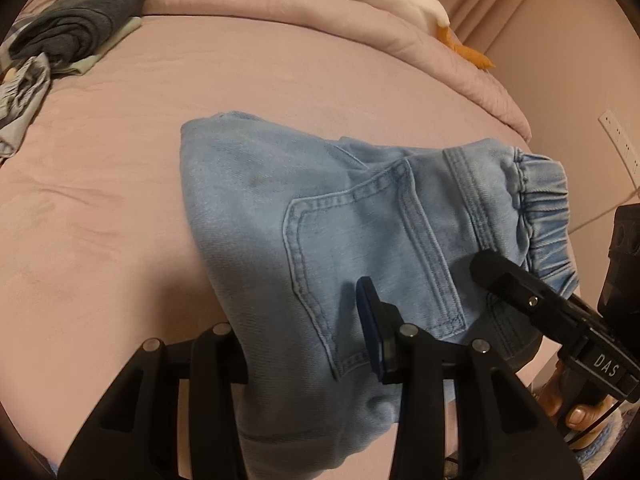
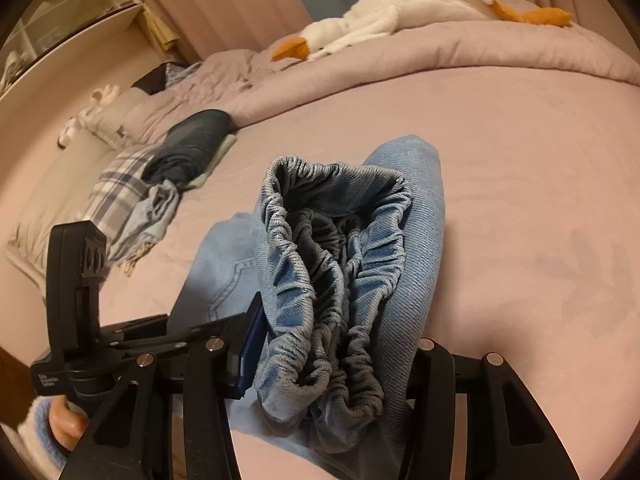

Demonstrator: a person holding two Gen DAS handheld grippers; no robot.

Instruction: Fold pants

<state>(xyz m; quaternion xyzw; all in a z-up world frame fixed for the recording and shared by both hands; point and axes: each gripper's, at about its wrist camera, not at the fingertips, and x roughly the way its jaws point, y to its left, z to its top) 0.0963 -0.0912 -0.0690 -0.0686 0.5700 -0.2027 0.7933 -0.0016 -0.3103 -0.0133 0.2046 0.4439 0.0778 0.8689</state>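
Light blue jeans (image 1: 340, 220) with an elastic waistband lie folded on the pink bed; a back pocket faces up. My left gripper (image 1: 304, 344) straddles the near edge of the jeans, its fingers on either side of the fabric and shut on it. My right gripper (image 2: 336, 344) is shut on the bunched elastic waistband (image 2: 340, 264), which fills the gap between its fingers. The right gripper also shows in the left wrist view (image 1: 532, 300), at the waistband end. The left gripper shows at the lower left of the right wrist view (image 2: 120, 340).
A stack of folded dark clothes (image 1: 80, 24) sits at the far left with a plaid cloth (image 2: 120, 196) beside it. A white goose plush (image 2: 400, 12) lies on the rolled quilt (image 1: 280, 4) at the back. A wall with a socket (image 1: 620, 140) is to the right.
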